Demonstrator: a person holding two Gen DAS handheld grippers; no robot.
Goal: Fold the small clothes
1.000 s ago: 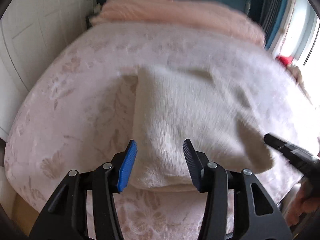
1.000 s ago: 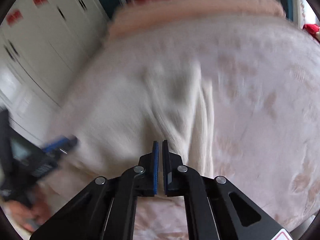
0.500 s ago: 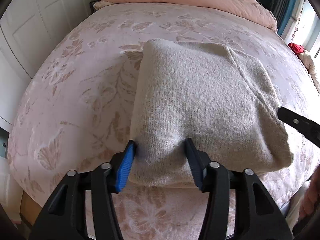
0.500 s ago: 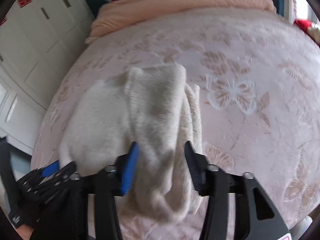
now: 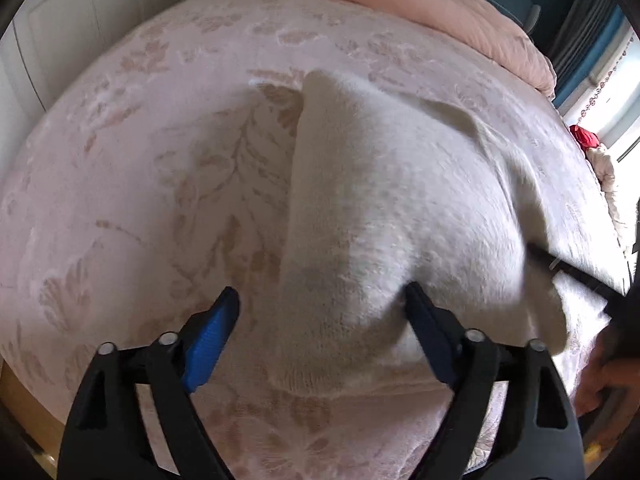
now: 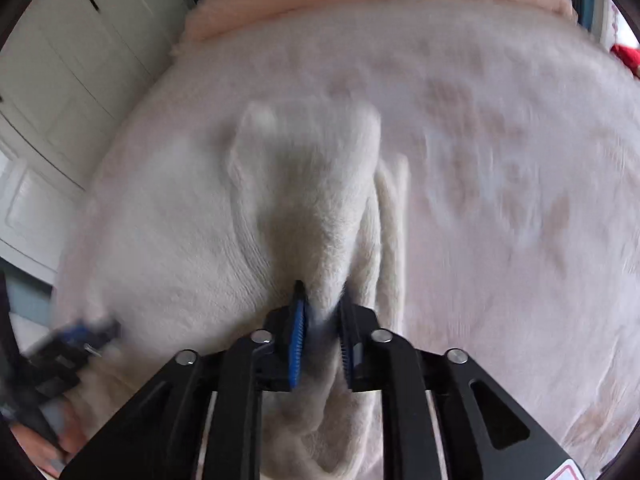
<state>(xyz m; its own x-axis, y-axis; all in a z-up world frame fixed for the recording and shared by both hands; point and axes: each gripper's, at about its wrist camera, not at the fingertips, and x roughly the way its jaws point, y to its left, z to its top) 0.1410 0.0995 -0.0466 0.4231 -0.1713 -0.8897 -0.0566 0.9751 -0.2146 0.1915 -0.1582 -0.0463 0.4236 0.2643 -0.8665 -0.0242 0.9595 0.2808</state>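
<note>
The right gripper [image 6: 322,308] is closing, its fingers pinching a raised fold of the cream sweater [image 5: 392,216]. The left gripper [image 5: 320,312] is opening, fingers spread wide astride the sweater's near corner. The sweater lies folded on the floral bedspread [image 5: 160,140]

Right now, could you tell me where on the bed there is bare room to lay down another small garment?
The bedspread is bare left of the cream sweater, out to the white wardrobe side. There is also room between the sweater and the pink duvet. The near edge is crowded: the left gripper is opening over the sweater's corner, while the right gripper is closing on a fold.
</note>
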